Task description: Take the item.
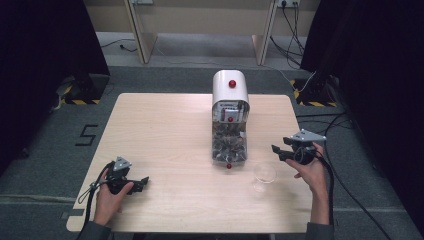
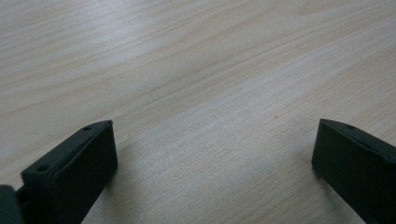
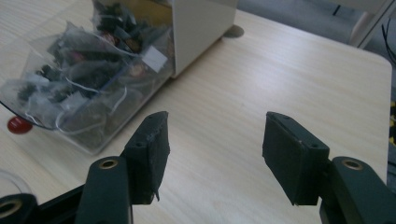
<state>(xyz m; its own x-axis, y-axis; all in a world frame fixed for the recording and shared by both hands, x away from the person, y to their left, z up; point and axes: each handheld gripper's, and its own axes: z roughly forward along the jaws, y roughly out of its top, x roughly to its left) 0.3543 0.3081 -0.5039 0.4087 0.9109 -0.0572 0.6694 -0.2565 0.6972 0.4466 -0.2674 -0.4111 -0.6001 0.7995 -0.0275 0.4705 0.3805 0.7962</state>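
The right gripper [image 3: 212, 140] has two black jaws that stand apart, with nothing between them. Under them is a light wooden table [image 3: 289, 70]. To the left sits a clear plastic box [image 3: 70, 88] full of tea bags [image 3: 98, 74]. The tea bags are dark, with thin white strings and little white tags. A cream-colored case [image 3: 198, 25] sits over the far end of the box. A small red knob [image 3: 18, 125] sticks out at the near end of the box. At the bottom left corner is a bit of clear glass [image 3: 11, 182].
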